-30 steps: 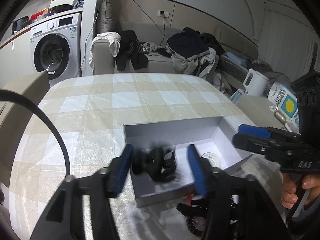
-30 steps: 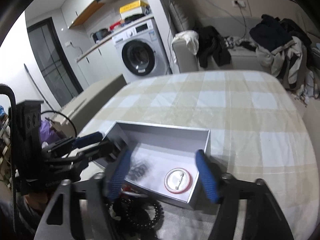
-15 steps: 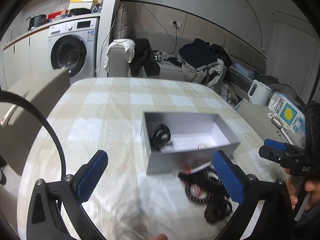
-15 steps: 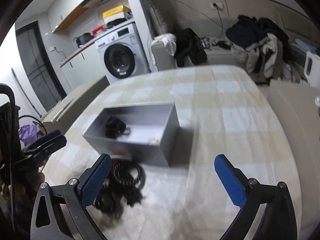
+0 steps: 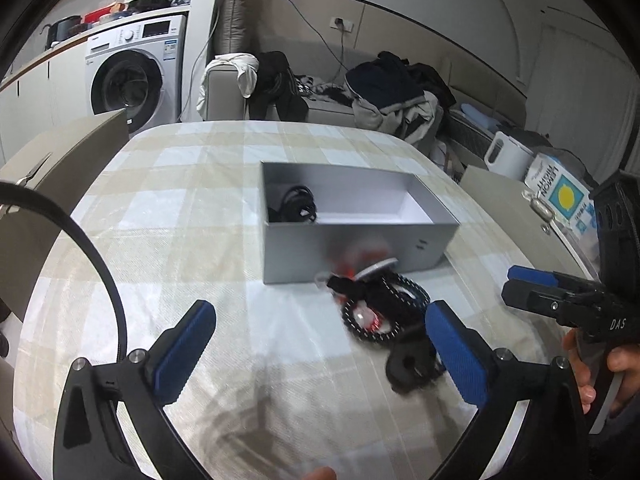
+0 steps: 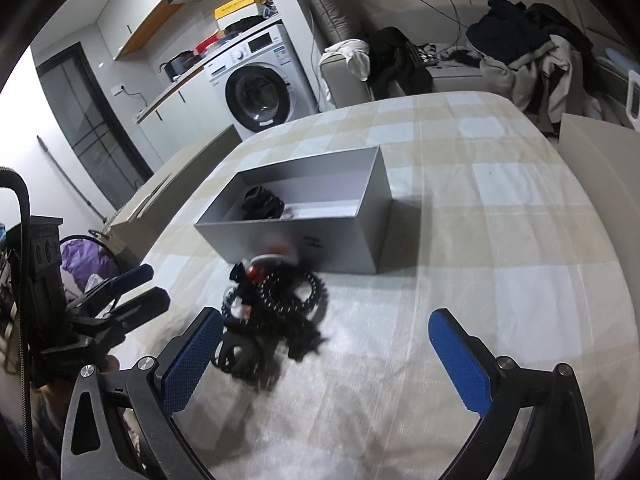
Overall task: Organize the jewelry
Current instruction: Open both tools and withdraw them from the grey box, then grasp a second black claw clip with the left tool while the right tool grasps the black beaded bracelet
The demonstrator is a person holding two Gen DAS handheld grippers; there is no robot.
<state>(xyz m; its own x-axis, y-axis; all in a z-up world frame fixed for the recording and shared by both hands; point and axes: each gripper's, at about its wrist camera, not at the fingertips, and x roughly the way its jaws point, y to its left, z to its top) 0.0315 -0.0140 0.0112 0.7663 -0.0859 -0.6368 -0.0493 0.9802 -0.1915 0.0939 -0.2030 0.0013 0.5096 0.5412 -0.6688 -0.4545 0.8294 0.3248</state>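
Note:
A grey open box (image 5: 352, 244) (image 6: 304, 240) stands mid-table with a black hair claw (image 5: 298, 206) (image 6: 262, 202) in its left end. A heap of jewelry (image 5: 380, 304) (image 6: 276, 300), with black beaded strings, a red piece and a black ring (image 5: 408, 364), lies on the cloth in front of the box. My left gripper (image 5: 316, 344) is open and empty, held back from the heap. My right gripper (image 6: 326, 348) is open and empty, just right of the heap.
The table has a checked cloth (image 5: 180, 208). Beige chair backs (image 5: 60, 148) (image 6: 600, 152) stand at both sides. Behind are a washing machine (image 5: 132, 76), a sofa with clothes (image 5: 384, 92), and a kettle (image 5: 506, 154).
My left gripper has let the black hair claw go into the box and opened. Both grippers have pulled back from the box, so the jewelry heap now lies ahead of them.

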